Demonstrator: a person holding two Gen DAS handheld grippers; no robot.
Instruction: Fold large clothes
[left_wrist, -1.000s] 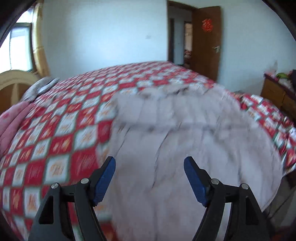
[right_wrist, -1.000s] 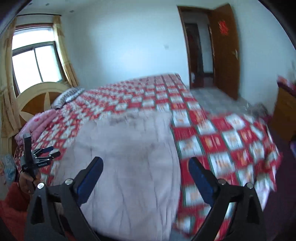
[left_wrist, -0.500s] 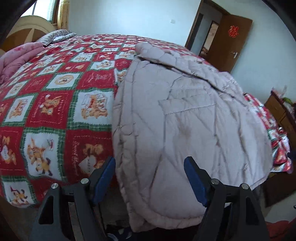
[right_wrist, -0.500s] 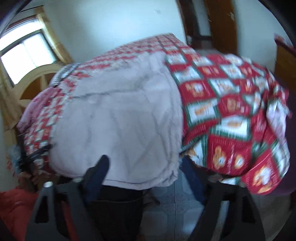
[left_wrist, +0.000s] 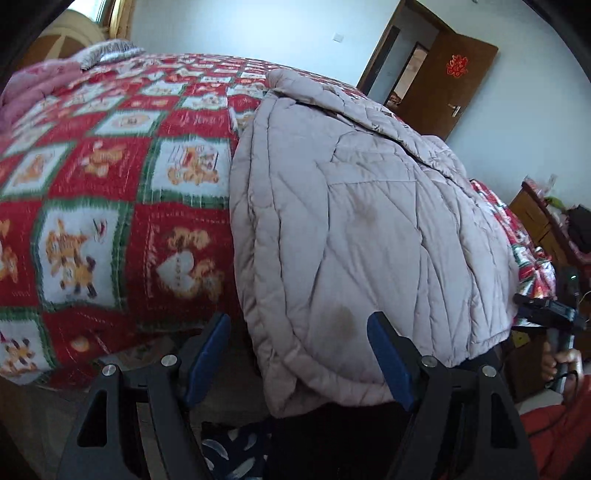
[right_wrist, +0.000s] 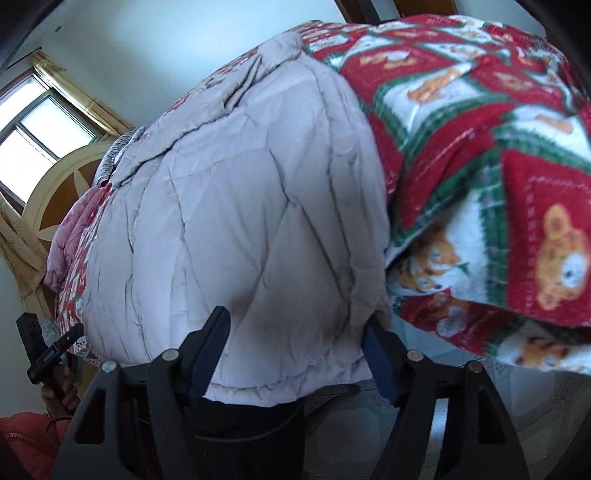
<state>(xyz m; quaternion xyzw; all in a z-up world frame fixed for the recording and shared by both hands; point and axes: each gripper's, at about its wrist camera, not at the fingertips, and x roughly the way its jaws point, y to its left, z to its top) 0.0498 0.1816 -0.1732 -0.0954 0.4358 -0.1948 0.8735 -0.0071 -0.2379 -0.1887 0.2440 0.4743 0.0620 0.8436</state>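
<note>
Pale quilted coat (left_wrist: 362, 229) overhangs the bed's foot edge, unfolded; our left gripper (left_wrist: 299, 354) and right gripper (right_wrist: 291, 350) gape, straddling its hem, gripping nothing.

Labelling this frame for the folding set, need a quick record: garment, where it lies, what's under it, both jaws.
garment: pale quilted coat, spread flat
placement: on the bed, hem hanging over the near edge
under it: red patterned blanket
left gripper: jaws open, astride the hem's left corner, not pressing
right gripper: jaws open, hem between them, right corner near one jaw, grip not shown
background: brown door, window
</note>
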